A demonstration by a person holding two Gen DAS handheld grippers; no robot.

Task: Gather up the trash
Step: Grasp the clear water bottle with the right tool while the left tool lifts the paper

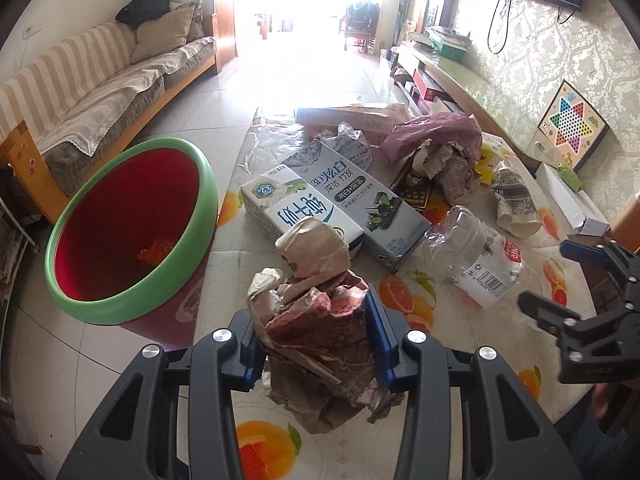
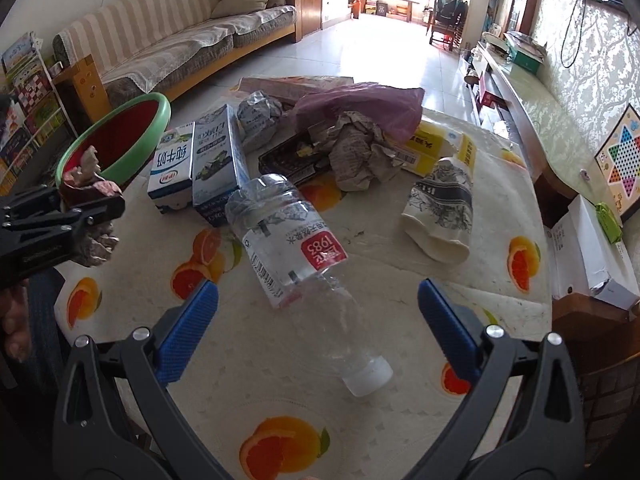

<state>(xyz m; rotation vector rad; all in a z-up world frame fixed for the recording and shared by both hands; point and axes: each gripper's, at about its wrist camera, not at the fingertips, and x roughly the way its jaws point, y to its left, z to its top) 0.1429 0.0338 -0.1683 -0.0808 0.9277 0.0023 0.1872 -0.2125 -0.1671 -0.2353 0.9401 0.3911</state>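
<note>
Two grippers in our hands and a table (image 2: 400, 280) full of junk, so biggest stuff first. That table wears a white cloth printed with orange slices, and a striped sofa (image 1: 100, 92) sits across the tiled floor behind it. Just off the table's left edge stands the bin (image 1: 132, 232) – red inside, green rim, something orange lying at the bottom.

On the table we've got a milk carton (image 1: 288, 212) lying flat with a grey toothpaste box (image 1: 360, 196) touching it on the right. Behind those, a purple plastic bag (image 2: 360, 108) is draped over the back of the pile, with a ball of crumpled newspaper (image 2: 360, 152) in front of it. A squashed paper cup (image 2: 440, 208) lies on its side to the right, near a yellow box (image 2: 432, 144).

Closest to our right gripper (image 2: 318, 316) is the clear plastic bottle (image 2: 296, 248), lying on its side with its white cap pointing back at us. The jaws stand wide apart with the bottle's lower half between them, pads (image 2: 192, 328) not touching it.

Our left gripper (image 1: 312, 344) is clamped on a wad of crumpled brown paper (image 1: 316, 320) – the blue pads squeeze it from both sides, and it looks to hang clear of the cloth, to the right of the bin.
</note>
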